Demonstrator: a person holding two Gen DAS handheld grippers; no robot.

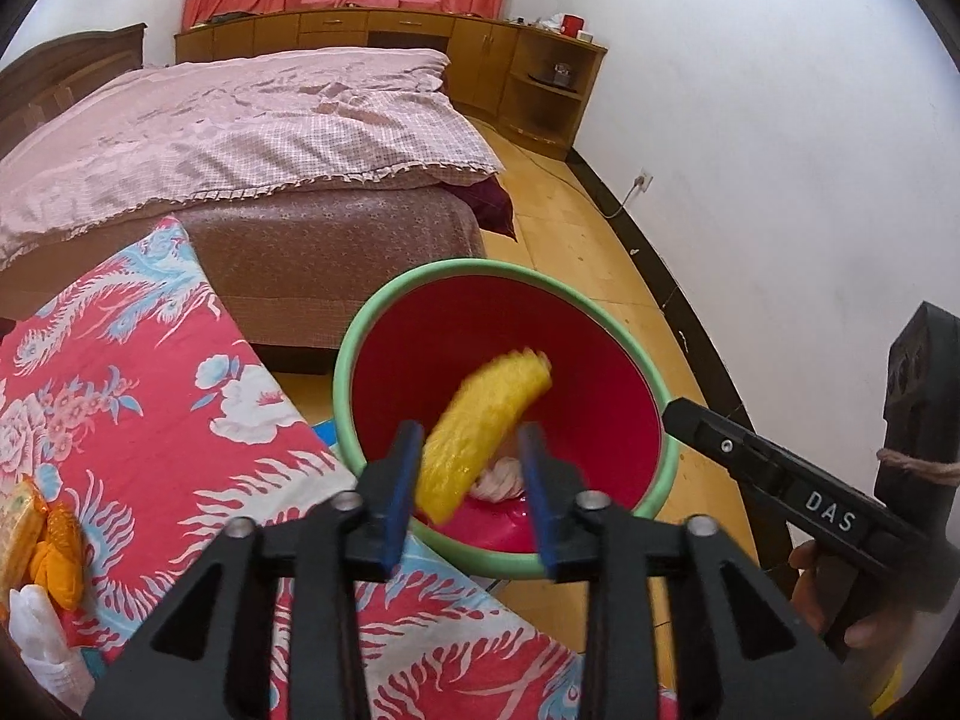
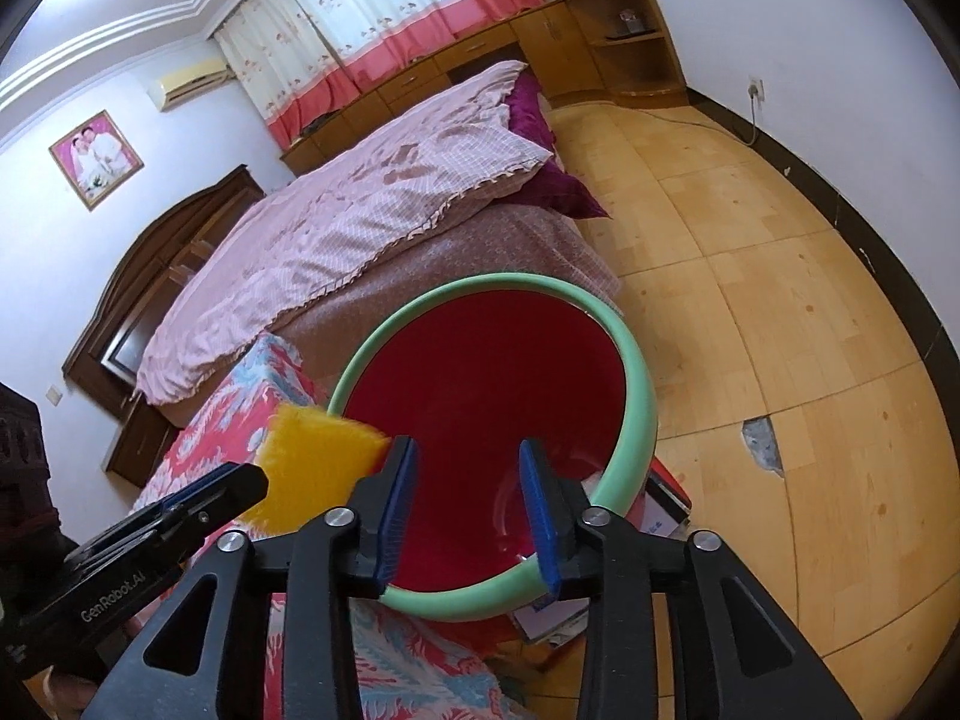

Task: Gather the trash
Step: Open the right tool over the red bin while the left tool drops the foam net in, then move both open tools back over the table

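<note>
The left tongs [image 1: 471, 483] stand with their blue pads [image 1: 401, 495] parted, not pressing on anything. The right tongs [image 2: 471, 501] are also spread wide, nothing between them. A bare hand [image 1: 840, 600] grips the right handle.

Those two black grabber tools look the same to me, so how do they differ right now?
The left gripper has a blurred yellow sponge-like piece between its jaws, over the red bucket with a green rim; the right gripper has nothing between its jaws. The right gripper straddles the bucket's rim; the left does not. Both have blue pads and open jaws.
</note>
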